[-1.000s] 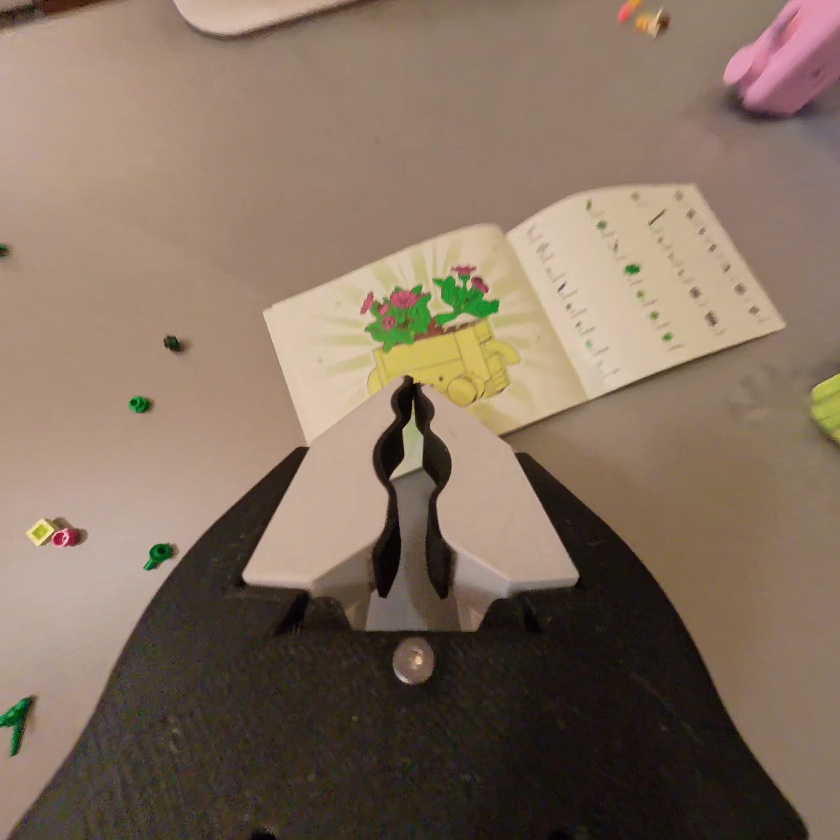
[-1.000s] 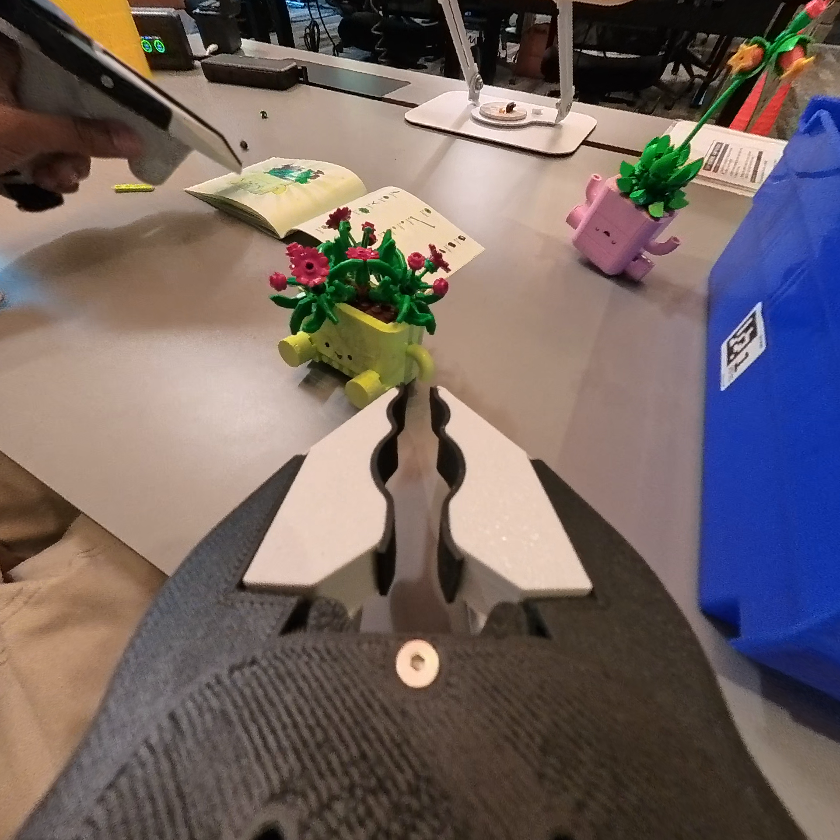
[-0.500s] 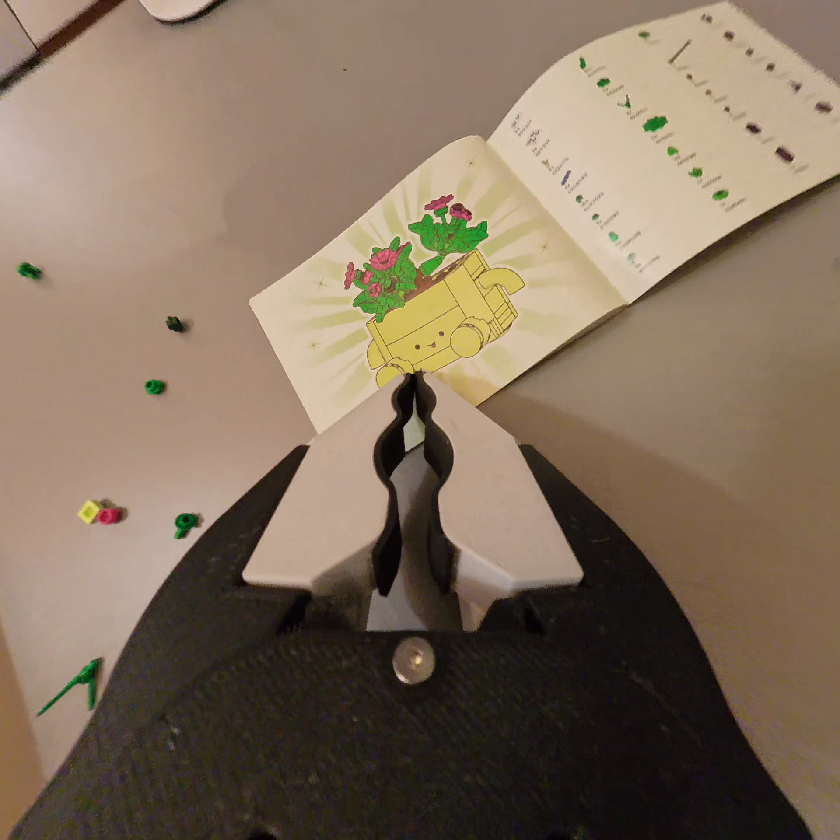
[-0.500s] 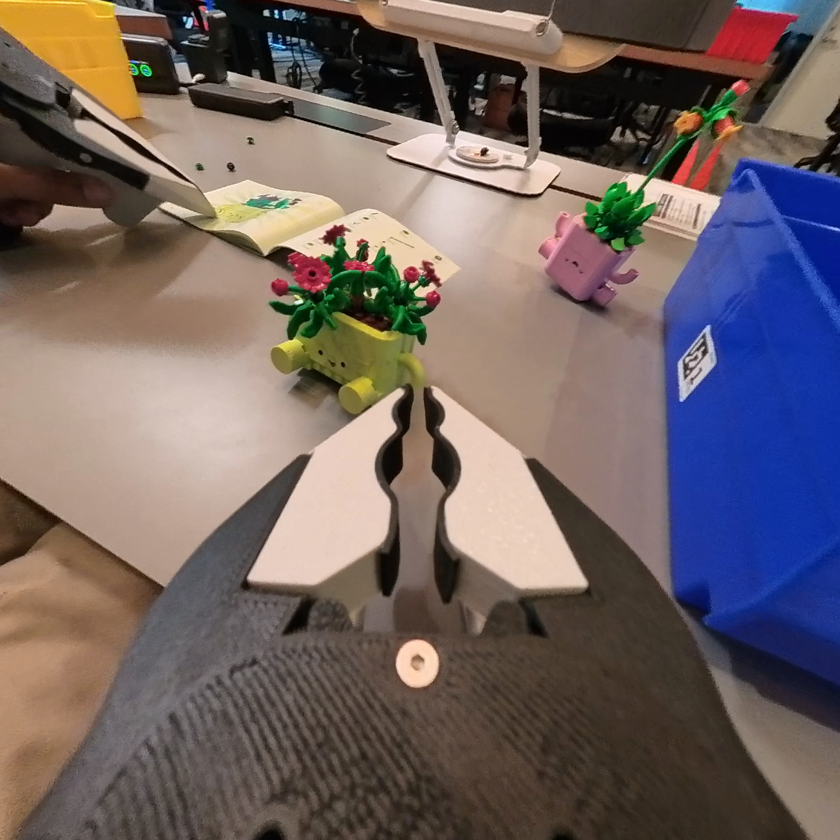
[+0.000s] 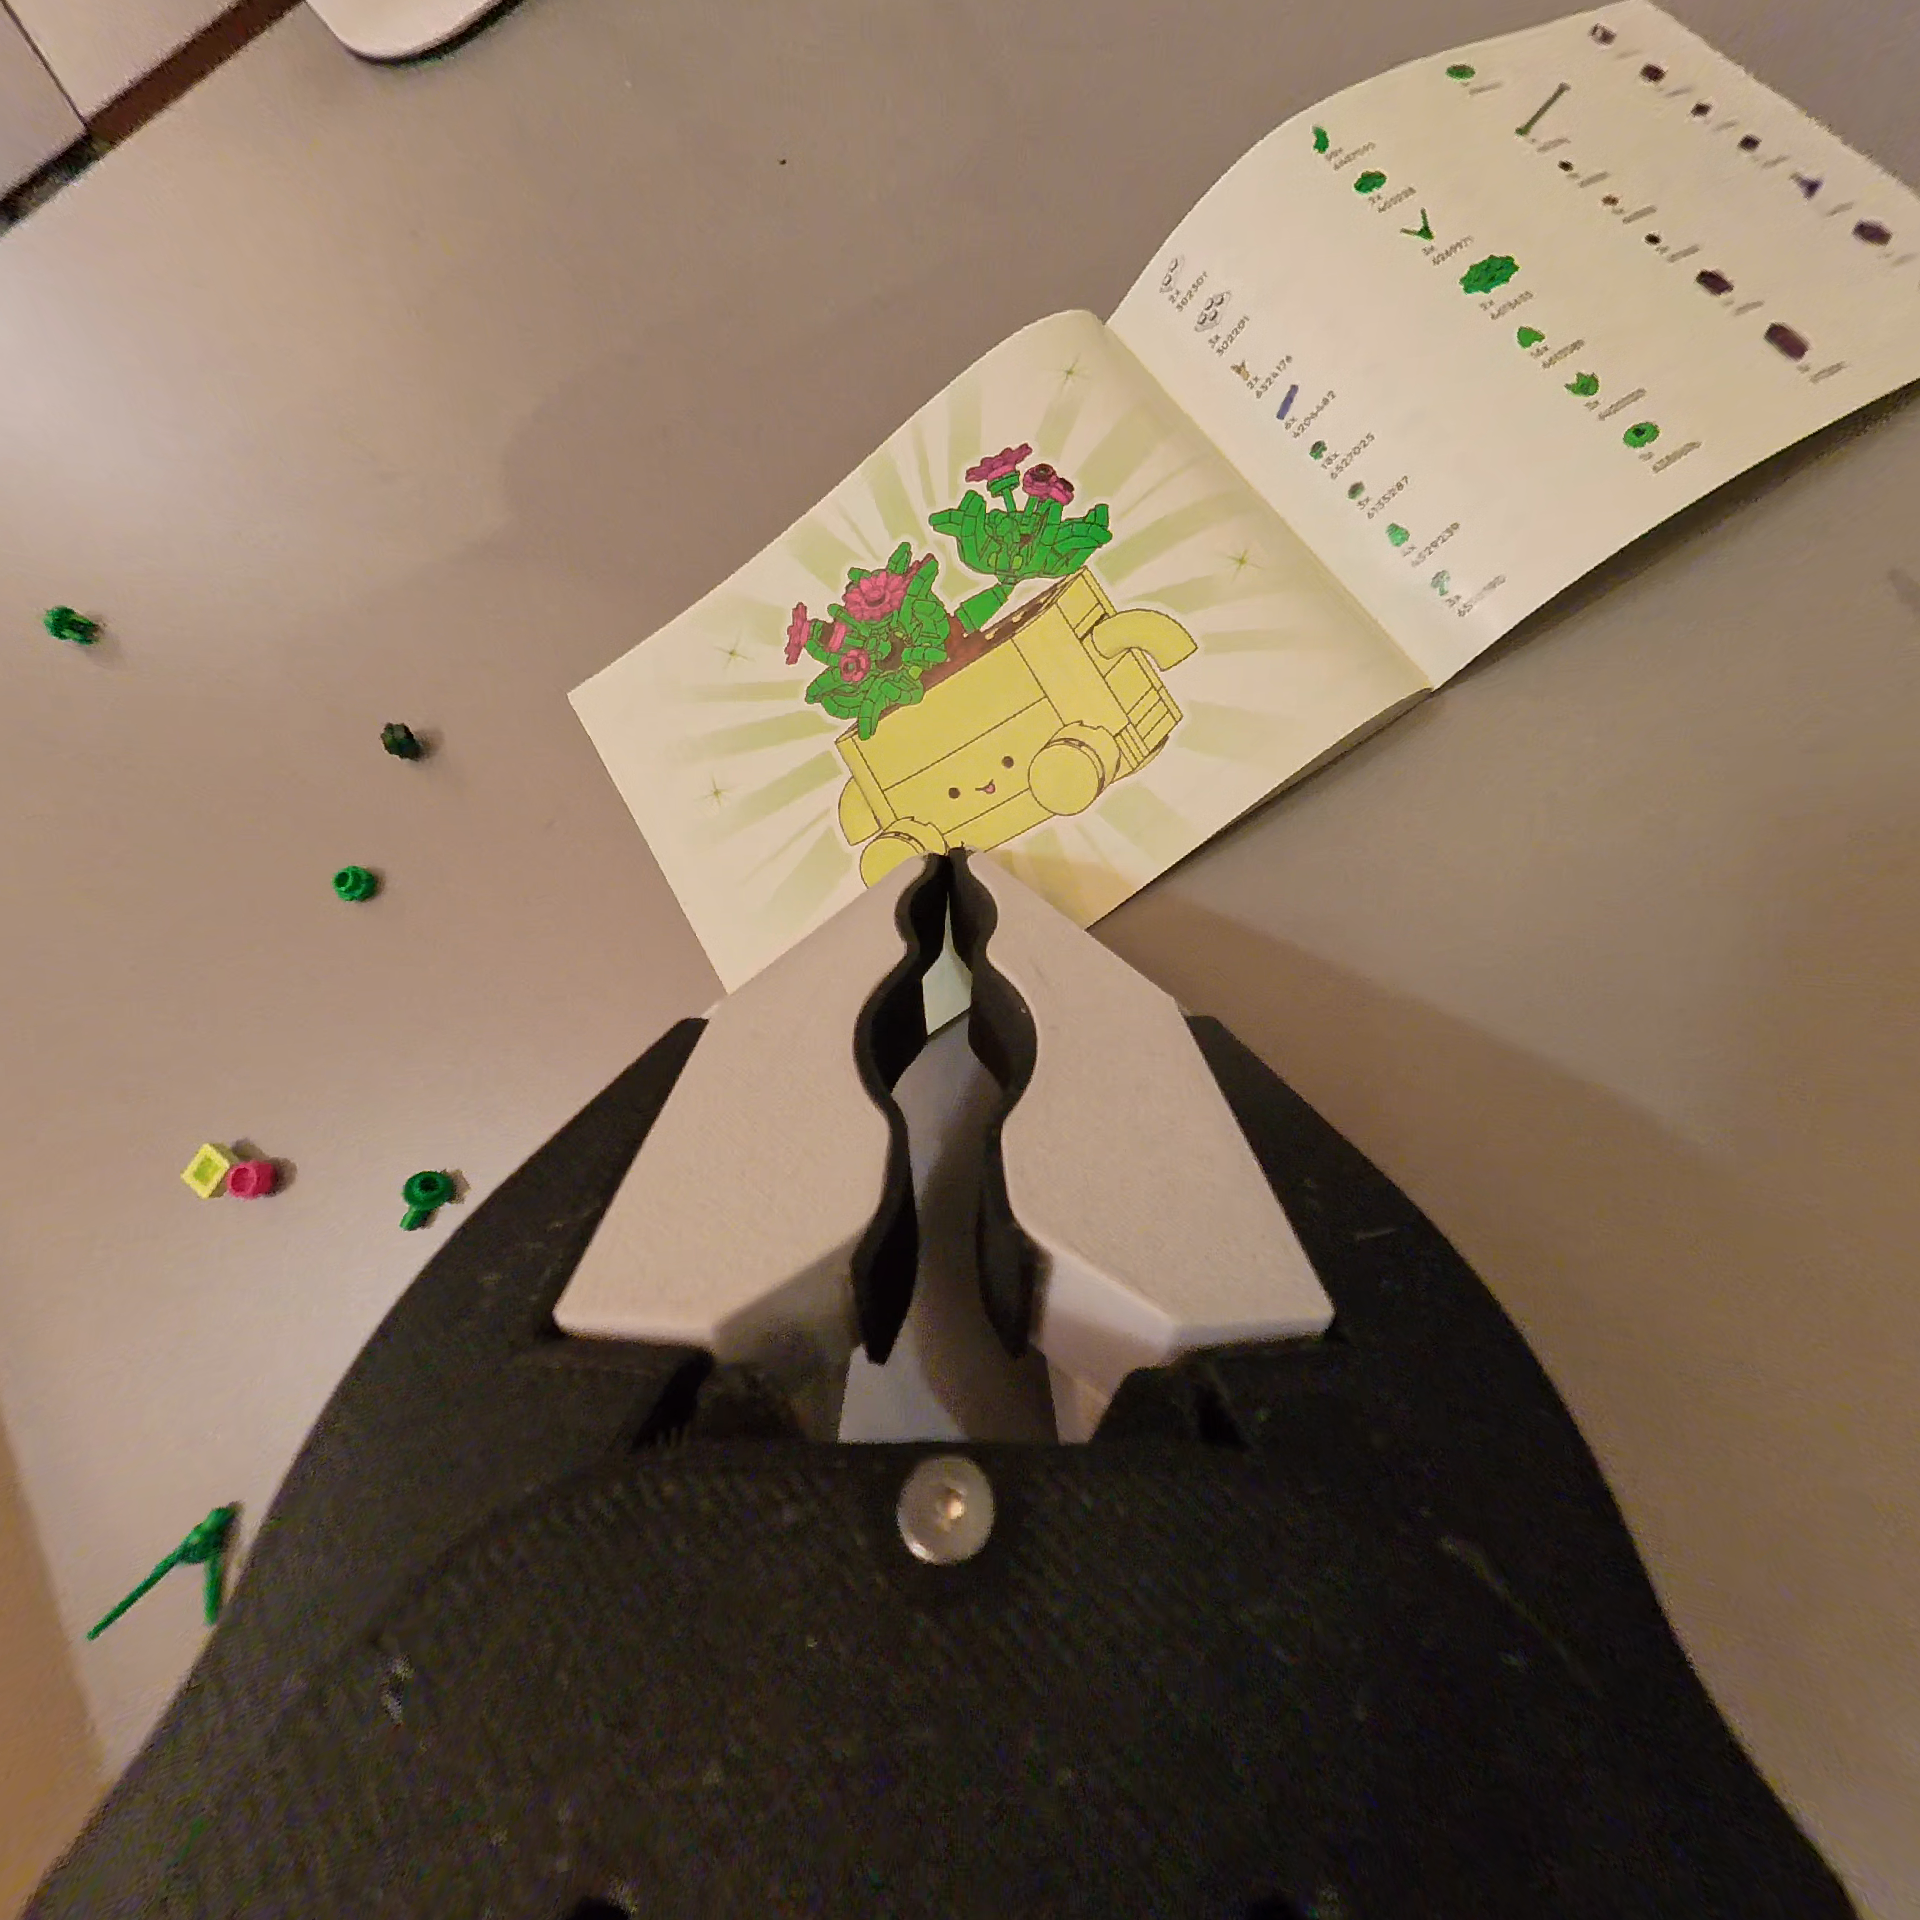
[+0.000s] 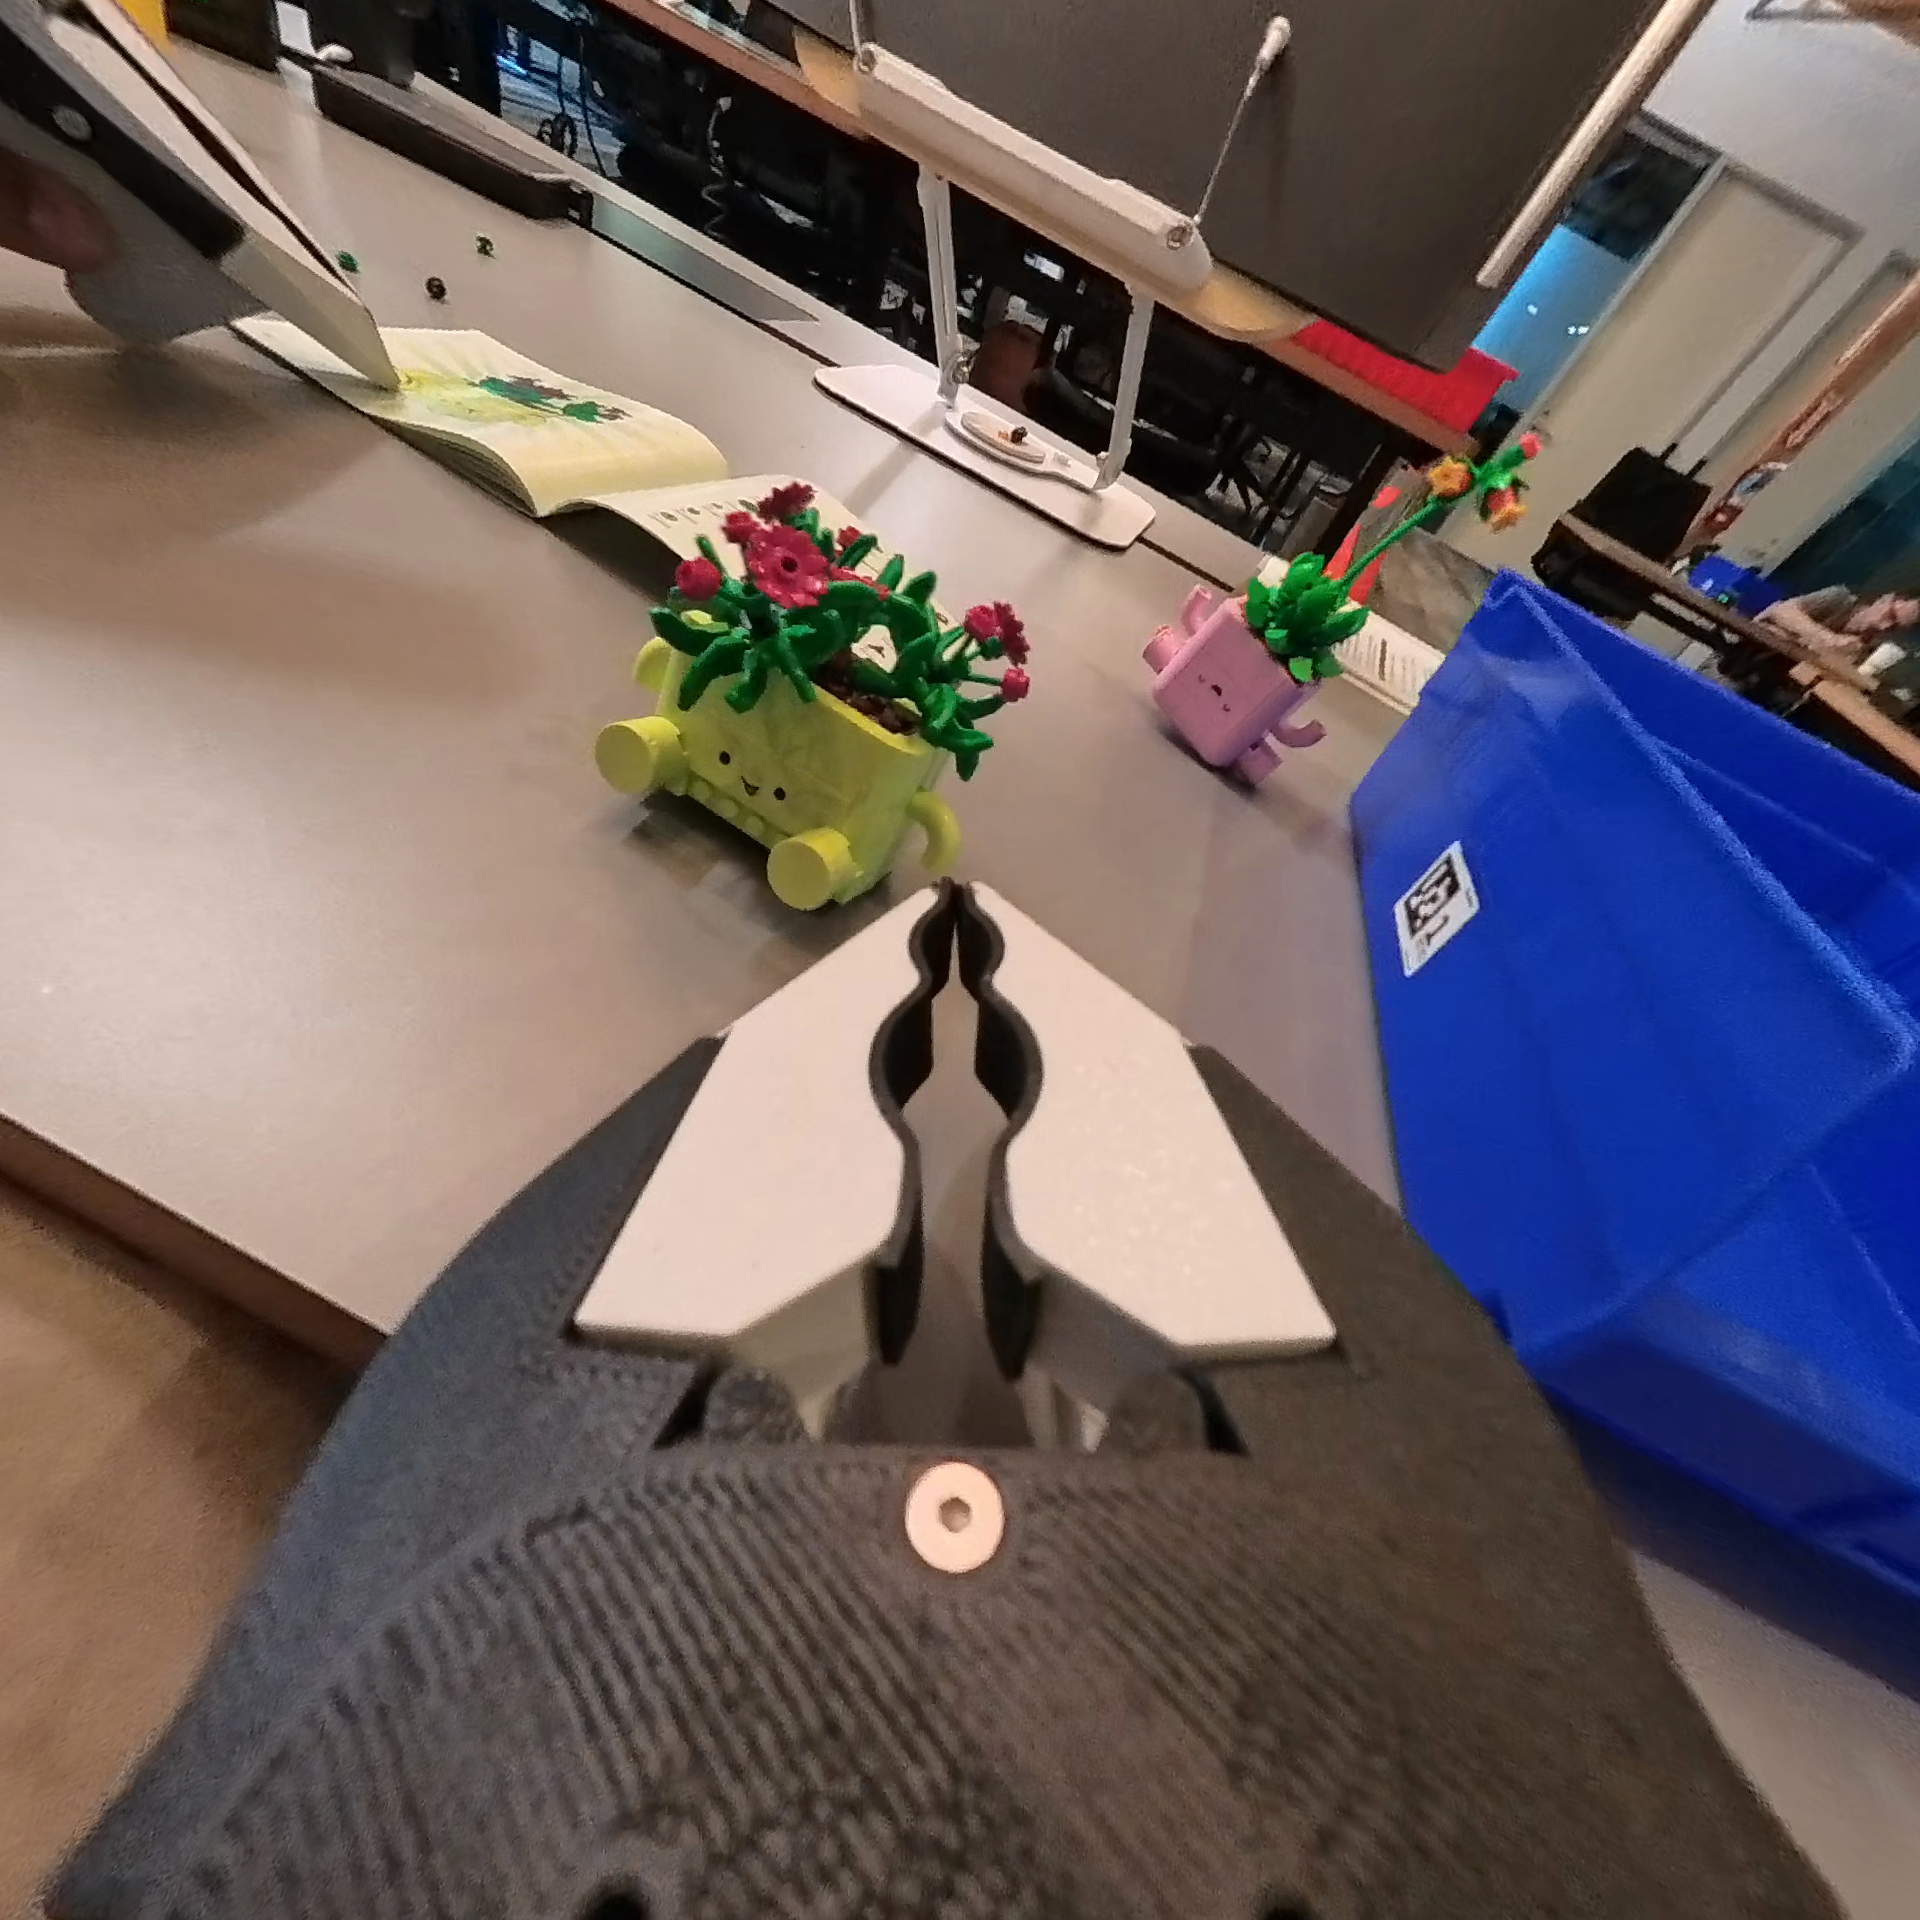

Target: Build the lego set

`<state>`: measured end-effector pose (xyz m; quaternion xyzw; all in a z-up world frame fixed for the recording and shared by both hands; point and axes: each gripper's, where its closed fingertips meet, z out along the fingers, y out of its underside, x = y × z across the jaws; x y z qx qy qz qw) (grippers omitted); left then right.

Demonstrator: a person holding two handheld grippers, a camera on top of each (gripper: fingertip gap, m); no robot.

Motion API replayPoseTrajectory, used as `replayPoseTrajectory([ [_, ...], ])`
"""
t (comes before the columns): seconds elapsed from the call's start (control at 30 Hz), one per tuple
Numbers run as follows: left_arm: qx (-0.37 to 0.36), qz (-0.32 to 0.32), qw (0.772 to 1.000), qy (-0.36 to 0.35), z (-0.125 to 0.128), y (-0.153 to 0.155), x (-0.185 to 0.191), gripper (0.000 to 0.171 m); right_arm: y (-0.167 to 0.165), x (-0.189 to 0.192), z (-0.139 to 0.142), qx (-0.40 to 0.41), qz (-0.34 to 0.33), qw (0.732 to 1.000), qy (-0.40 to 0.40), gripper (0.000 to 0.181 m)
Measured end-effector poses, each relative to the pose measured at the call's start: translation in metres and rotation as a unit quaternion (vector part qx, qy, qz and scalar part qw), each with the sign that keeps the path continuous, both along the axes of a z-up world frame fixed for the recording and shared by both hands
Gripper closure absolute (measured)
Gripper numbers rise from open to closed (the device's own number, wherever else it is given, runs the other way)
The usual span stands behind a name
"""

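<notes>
The yellow-green lego planter with red flowers (image 6: 800, 727) stands on the grey table, just beyond my right gripper (image 6: 954, 888), which is shut and empty. My left gripper (image 5: 951, 857) is shut and empty, its tips over the near edge of the open instruction booklet (image 5: 1195, 540). From the right wrist view the left gripper (image 6: 312, 301) touches the booklet (image 6: 540, 416) at the far left. Loose small pieces lie left of the left gripper: a yellow tile (image 5: 206, 1172), a pink stud (image 5: 252, 1178), green studs (image 5: 426, 1193) and a green stem (image 5: 166, 1569).
A pink lego planter (image 6: 1236, 675) stands at the back right. A blue bin (image 6: 1662, 1091) fills the right side. A white lamp base (image 6: 987, 436) sits at the table's far edge. The table's near edge (image 6: 187, 1236) is close below the right gripper. The grippers' ends are close to 30 cm from one another. My right tips are about 45 cm from the pink stud (image 5: 252, 1178), my left tips only 15 cm.
The left gripper has moved down and in toward the booklet's picture page. The right gripper has drawn back and lowered toward the table's near edge, and its jaws have closed from a narrow gap.
</notes>
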<state>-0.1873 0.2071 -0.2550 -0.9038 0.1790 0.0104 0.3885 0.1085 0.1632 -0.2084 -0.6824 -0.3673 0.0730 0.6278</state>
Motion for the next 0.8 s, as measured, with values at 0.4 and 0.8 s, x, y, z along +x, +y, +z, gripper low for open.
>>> replayPoseTrajectory([
  [0.4, -0.015, -0.002, 0.999, -0.049, 0.0, -0.008, 0.0, 0.169, 0.004, 0.0, 0.006, -0.011, 0.014, 0.999, 0.033, 0.181],
  [0.8, 0.011, -0.034, 0.982, -0.188, 0.023, -0.007, 0.013, 0.145, 0.007, 0.001, 0.005, -0.047, 0.02, 0.996, 0.067, 0.181],
])
